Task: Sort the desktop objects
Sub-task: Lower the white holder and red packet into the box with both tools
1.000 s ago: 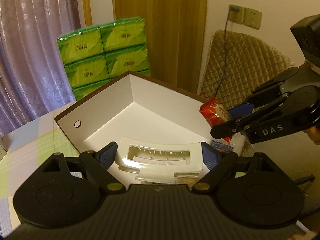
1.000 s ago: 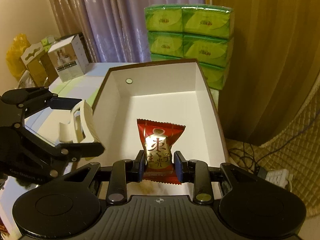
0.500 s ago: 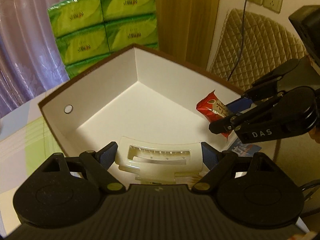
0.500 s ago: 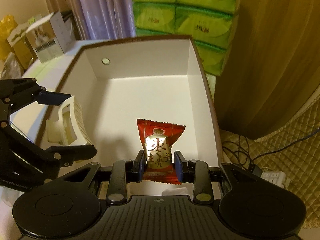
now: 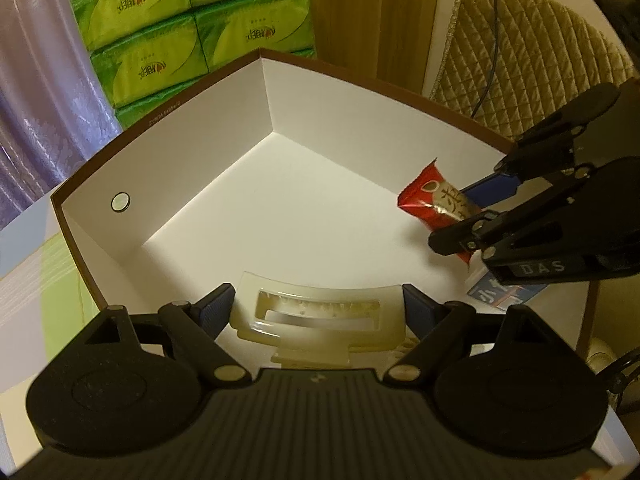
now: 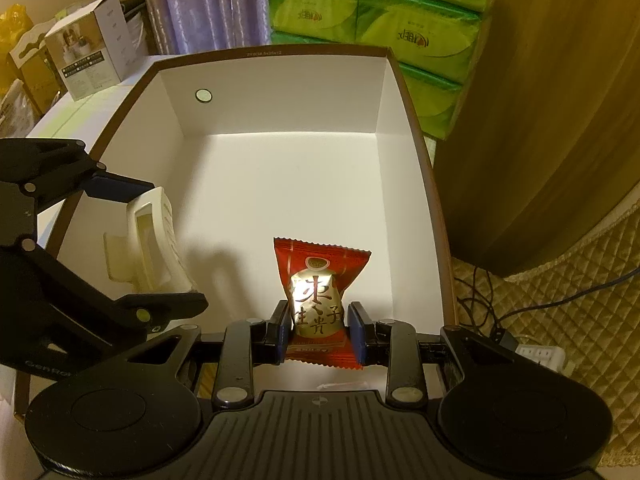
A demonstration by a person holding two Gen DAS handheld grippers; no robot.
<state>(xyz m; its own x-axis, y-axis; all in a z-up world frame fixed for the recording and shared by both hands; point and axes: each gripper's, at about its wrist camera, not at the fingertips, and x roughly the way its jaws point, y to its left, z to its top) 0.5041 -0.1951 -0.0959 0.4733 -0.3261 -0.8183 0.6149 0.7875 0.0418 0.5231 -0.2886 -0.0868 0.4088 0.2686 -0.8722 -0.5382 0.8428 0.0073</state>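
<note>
- Over white box (image 6: 280, 200): both grippers, w/ loads held above its floor.
- L gripper (image 5: 318, 310): clamped on cream hair clip (image 5: 320, 320).
- R gripper (image 6: 322, 330): clamped on red candy packet (image 6: 318, 292), near box's right wall.

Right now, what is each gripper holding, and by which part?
Left gripper clamps the cream hair claw clip across its two ends. Right gripper pinches the red candy packet by its lower half, sides squeezed. Both hang over the white box.
</note>
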